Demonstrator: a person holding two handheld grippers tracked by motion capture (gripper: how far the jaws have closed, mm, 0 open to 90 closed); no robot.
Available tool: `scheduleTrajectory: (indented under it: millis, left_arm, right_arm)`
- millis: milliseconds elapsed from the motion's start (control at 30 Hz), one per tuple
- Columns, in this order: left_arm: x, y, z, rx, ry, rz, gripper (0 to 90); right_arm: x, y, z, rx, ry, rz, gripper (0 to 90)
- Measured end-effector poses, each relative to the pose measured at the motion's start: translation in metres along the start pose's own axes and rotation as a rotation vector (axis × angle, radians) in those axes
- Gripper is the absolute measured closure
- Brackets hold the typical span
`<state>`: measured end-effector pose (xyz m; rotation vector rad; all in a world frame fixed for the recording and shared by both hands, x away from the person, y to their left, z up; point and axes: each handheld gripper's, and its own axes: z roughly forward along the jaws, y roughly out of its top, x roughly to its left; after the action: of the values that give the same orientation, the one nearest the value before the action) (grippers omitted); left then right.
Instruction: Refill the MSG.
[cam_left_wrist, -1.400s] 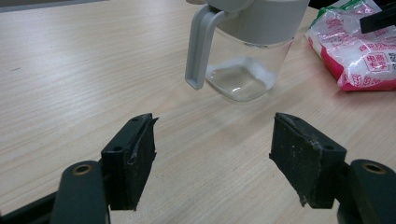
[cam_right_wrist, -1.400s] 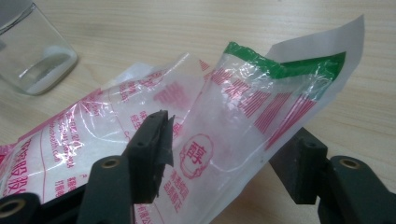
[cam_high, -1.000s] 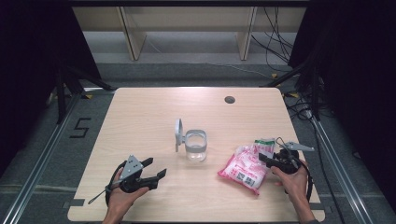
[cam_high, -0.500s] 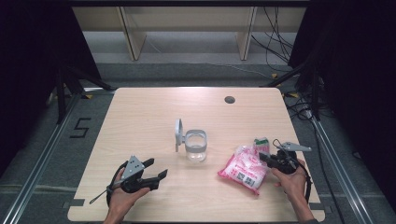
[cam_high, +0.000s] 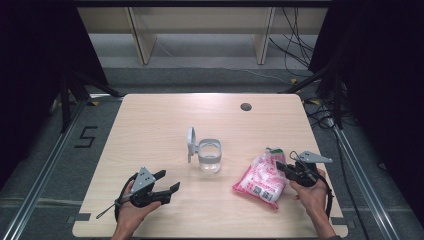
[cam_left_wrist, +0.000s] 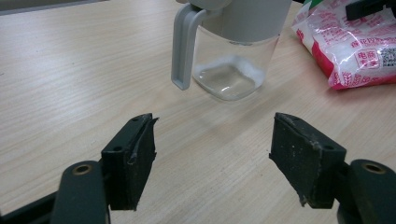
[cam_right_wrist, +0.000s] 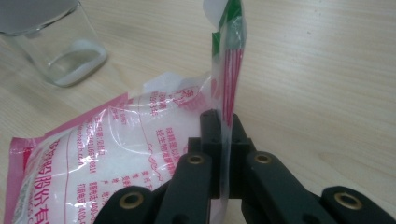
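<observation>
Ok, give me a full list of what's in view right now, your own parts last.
table: one, light wood, carries everything below.
jar: one, clear with a grey collar, table centre, some white grains at the bottom.
lid: one, grey, flipped up at the jar's left.
bag: one, pink and white with a green top edge, right of the jar.
hole: one, dark, far right of the tabletop.
left gripper: one, black, near left, jaws open, nothing between.
right gripper: one, black, near right, jaws just closed on the bag's top edge.
</observation>
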<state>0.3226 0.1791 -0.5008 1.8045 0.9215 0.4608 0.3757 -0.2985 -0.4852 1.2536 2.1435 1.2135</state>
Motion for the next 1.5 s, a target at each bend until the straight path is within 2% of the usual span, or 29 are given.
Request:
scheduleTrajectory:
  millis: [33, 67, 233, 267, 333, 367, 400, 433, 467, 500, 533, 567, 633, 833, 867, 900, 933, 1033, 1067, 1100, 1133, 1167, 1233, 1267, 1333, 1367, 1400, 1467, 1500]
  left_arm:
    - [0.0, 0.0, -0.001, 0.01, 0.004, 0.01, 30.0]
    - [0.0, 0.0, 0.0, 0.01, 0.003, 0.009, 30.0]
    - [-0.001, 0.0, 0.0, 0.011, -0.001, 0.014, 30.0]
    - [-0.001, 0.0, 0.0, 0.007, 0.0, 0.008, 30.0]
    - [0.0, 0.001, 0.0, 0.012, -0.004, 0.037, 30.0]
    - [-0.003, 0.0, 0.0, 0.007, 0.0, 0.01, 30.0]
    - [-0.004, 0.001, -0.001, 0.007, -0.006, 0.016, 30.0]
    - [-0.006, 0.003, -0.001, 0.008, -0.004, 0.027, 30.0]
    - [-0.009, 0.004, -0.001, -0.003, -0.02, 0.028, 30.0]
    - [-0.011, 0.005, -0.001, -0.002, -0.018, 0.034, 30.0]
    - [-0.013, 0.005, -0.001, -0.003, -0.023, 0.041, 30.0]
    - [-0.015, 0.006, -0.001, 0.003, -0.019, 0.043, 30.0]
    - [-0.018, 0.006, 0.0, -0.009, -0.039, 0.044, 30.0]
    - [-0.026, 0.01, 0.001, -0.017, -0.057, 0.05, 29.9]
    - [-0.028, 0.011, 0.001, -0.008, -0.061, 0.066, 29.9]
    - [-0.031, 0.011, 0.001, -0.009, -0.066, 0.069, 29.9]
    - [-0.032, 0.011, 0.002, -0.011, -0.07, 0.071, 29.9]
    - [-0.037, 0.012, 0.005, 0.01, -0.074, 0.087, 29.9]
    - [-0.039, 0.012, 0.007, 0.011, -0.086, 0.082, 29.9]
    - [-0.041, 0.012, 0.01, 0.012, -0.094, 0.086, 29.9]
    - [-0.042, 0.012, 0.011, 0.017, -0.093, 0.091, 29.9]
    - [-0.044, 0.012, 0.013, 0.024, -0.1, 0.099, 29.9]
    - [-0.048, 0.013, 0.017, 0.024, -0.116, 0.1, 29.9]
    - [-0.05, 0.014, 0.02, 0.027, -0.121, 0.105, 29.9]
    - [-0.053, 0.015, 0.024, 0.029, -0.132, 0.103, 29.9]
    - [-0.055, 0.015, 0.026, 0.033, -0.133, 0.103, 29.9]
    - [-0.057, 0.016, 0.029, 0.029, -0.146, 0.099, 29.9]
    - [-0.061, 0.018, 0.035, 0.04, -0.164, 0.111, 29.9]
    - [-0.064, 0.019, 0.038, 0.034, -0.167, 0.111, 29.9]
  right_arm:
    - [0.003, 0.001, -0.001, 0.005, 0.002, 0.03, 90.0]
    - [0.005, 0.002, -0.004, 0.007, 0.01, 0.036, 90.0]
    - [0.007, 0.008, -0.008, -0.057, 0.027, -0.007, 90.0]
    - [0.011, 0.009, -0.011, -0.053, 0.038, 0.013, 90.0]
    - [0.014, 0.012, -0.014, -0.074, 0.039, -0.009, 90.0]
    - [0.014, 0.014, -0.014, -0.091, 0.042, -0.041, 90.0]
    - [0.015, 0.016, -0.014, -0.115, 0.047, -0.065, 90.0]
    - [0.019, 0.017, -0.018, -0.096, 0.052, -0.046, 90.0]
    - [0.022, 0.018, -0.02, -0.103, 0.056, -0.05, 90.0]
    - [0.023, 0.021, -0.02, -0.14, 0.053, -0.066, 90.0]
    - [0.023, 0.022, -0.021, -0.135, 0.057, -0.071, 90.0]
    - [0.027, 0.023, -0.022, -0.139, 0.059, -0.05, 90.0]
    - [0.03, 0.026, -0.023, -0.14, 0.06, -0.066, 90.0]
    - [0.041, 0.036, -0.029, -0.162, 0.088, -0.1, 90.0]
    - [0.043, 0.038, -0.03, -0.167, 0.082, -0.118, 90.0]
    - [0.046, 0.039, -0.03, -0.165, 0.088, -0.107, 90.0]
    - [0.047, 0.042, -0.03, -0.169, 0.096, -0.134, 90.0]
    - [0.052, 0.045, -0.031, -0.166, 0.095, -0.133, 90.0]
    - [0.053, 0.046, -0.03, -0.176, 0.096, -0.128, 90.0]
    - [0.054, 0.048, -0.032, -0.152, 0.103, -0.134, 90.0]
    - [0.054, 0.05, -0.03, -0.185, 0.096, -0.155, 90.0]
    - [0.056, 0.051, -0.03, -0.174, 0.103, -0.14, 90.0]
    - [0.057, 0.055, -0.031, -0.166, 0.107, -0.173, 90.0]
    - [0.06, 0.056, -0.032, -0.16, 0.104, -0.163, 90.0]
    - [0.061, 0.061, -0.032, -0.186, 0.097, -0.212, 90.0]
    - [0.064, 0.063, -0.034, -0.173, 0.103, -0.21, 90.0]
    - [0.067, 0.066, -0.035, -0.185, 0.099, -0.204, 90.0]
    - [0.069, 0.072, -0.038, -0.163, 0.098, -0.238, 90.0]
    - [0.071, 0.075, -0.038, -0.171, 0.095, -0.236, 90.0]
